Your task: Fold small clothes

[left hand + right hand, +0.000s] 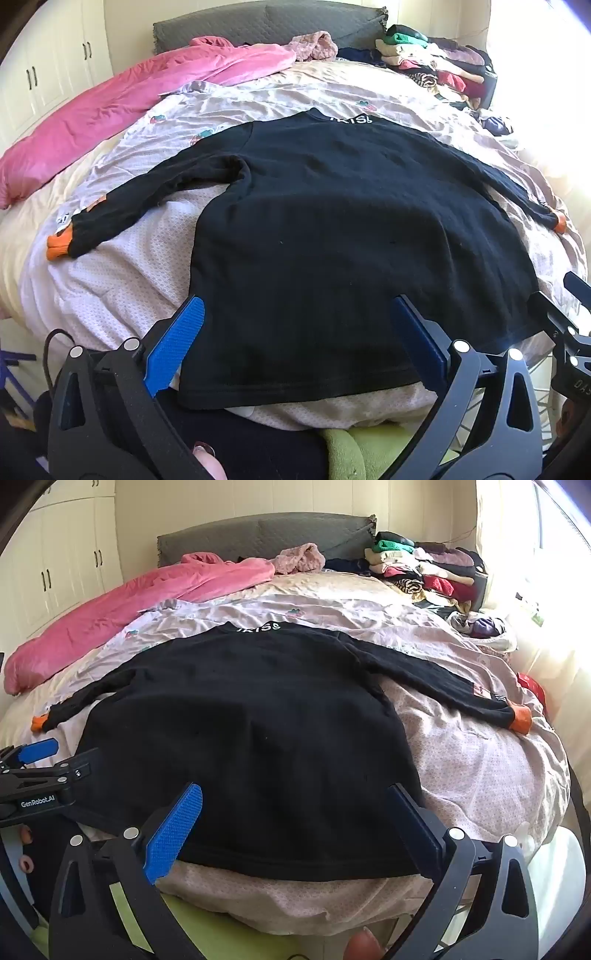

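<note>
A black long-sleeved knit top with orange cuffs [332, 221] lies spread flat on the pink-quilted bed [110, 280], unfolded. The left tool [295, 343] and right tool [295, 823] hover agape, empty, at its hem. Next, likely, a sleeve needs gripping and folding inward.

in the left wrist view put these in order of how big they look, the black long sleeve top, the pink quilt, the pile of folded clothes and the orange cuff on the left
1. Black long-sleeve top, though nearness inflates it.
2. Pink quilt.
3. Pile of folded clothes, far away.
4. Orange cuff.
</note>
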The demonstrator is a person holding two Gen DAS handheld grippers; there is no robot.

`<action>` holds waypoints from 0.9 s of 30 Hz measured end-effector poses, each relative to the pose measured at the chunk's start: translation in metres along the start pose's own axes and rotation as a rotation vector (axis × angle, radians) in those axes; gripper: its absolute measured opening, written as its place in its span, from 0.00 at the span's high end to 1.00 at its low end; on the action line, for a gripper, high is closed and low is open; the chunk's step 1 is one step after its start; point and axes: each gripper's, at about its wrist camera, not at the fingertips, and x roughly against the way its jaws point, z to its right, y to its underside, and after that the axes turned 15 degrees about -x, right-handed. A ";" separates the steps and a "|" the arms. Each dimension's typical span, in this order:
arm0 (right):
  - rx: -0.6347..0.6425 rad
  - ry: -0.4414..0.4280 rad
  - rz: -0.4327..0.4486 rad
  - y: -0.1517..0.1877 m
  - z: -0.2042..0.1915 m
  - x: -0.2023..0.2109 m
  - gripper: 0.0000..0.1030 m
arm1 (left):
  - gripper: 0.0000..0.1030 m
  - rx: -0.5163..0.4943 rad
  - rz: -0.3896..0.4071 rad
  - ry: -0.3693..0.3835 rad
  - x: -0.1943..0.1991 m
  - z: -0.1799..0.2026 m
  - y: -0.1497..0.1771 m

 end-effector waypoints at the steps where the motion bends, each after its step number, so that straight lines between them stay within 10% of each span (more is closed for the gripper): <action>1: -0.012 -0.011 -0.001 0.000 0.001 0.000 0.04 | 0.08 -0.001 -0.001 0.000 0.000 0.000 0.000; 27: -0.012 -0.010 0.009 0.001 0.000 0.006 0.04 | 0.08 0.004 0.010 0.001 0.006 -0.003 -0.001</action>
